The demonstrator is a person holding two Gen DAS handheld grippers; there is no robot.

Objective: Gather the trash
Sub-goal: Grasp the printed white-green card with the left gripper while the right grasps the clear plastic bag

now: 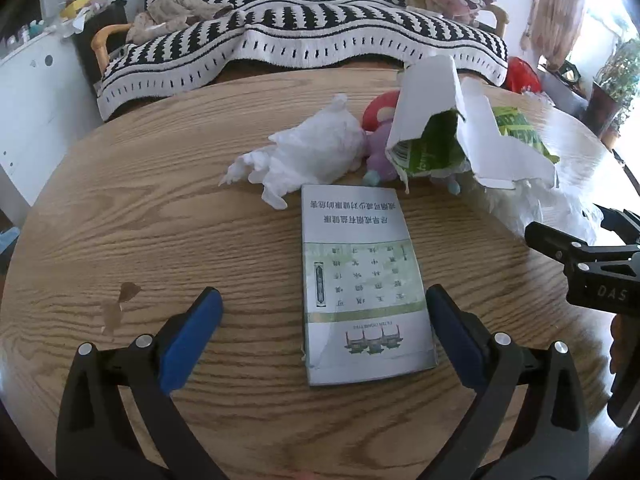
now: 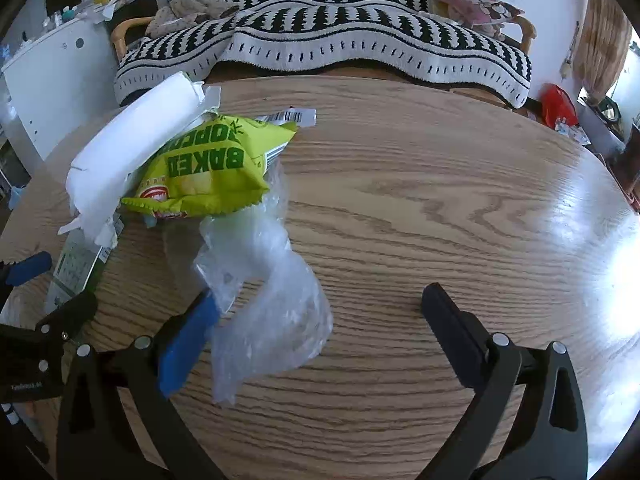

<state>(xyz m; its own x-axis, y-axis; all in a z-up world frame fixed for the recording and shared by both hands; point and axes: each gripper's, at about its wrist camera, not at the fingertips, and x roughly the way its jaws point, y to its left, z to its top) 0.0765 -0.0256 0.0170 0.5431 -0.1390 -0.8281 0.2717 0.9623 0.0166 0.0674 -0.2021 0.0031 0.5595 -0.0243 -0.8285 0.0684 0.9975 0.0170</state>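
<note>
My left gripper (image 1: 324, 300) is open over the wooden table (image 1: 160, 208). A flat cigarette box (image 1: 360, 280) lies between its fingers, close to the right one. Beyond it lie a crumpled white tissue (image 1: 312, 152), torn white paper (image 1: 448, 120) and a green snack bag (image 1: 432, 148). My right gripper (image 2: 320, 300) is open, with a crumpled clear plastic bag (image 2: 264, 288) lying between its fingers, against the left blue pad (image 2: 188, 340). The green snack bag (image 2: 208, 168) and the white paper (image 2: 132, 148) lie further left.
A purple and red toy (image 1: 380, 136) sits behind the tissue. A sofa with a black-and-white striped blanket (image 1: 300, 32) stands behind the table. A white cabinet (image 1: 36, 92) is at the left. The other gripper (image 1: 592, 264) shows at the right edge.
</note>
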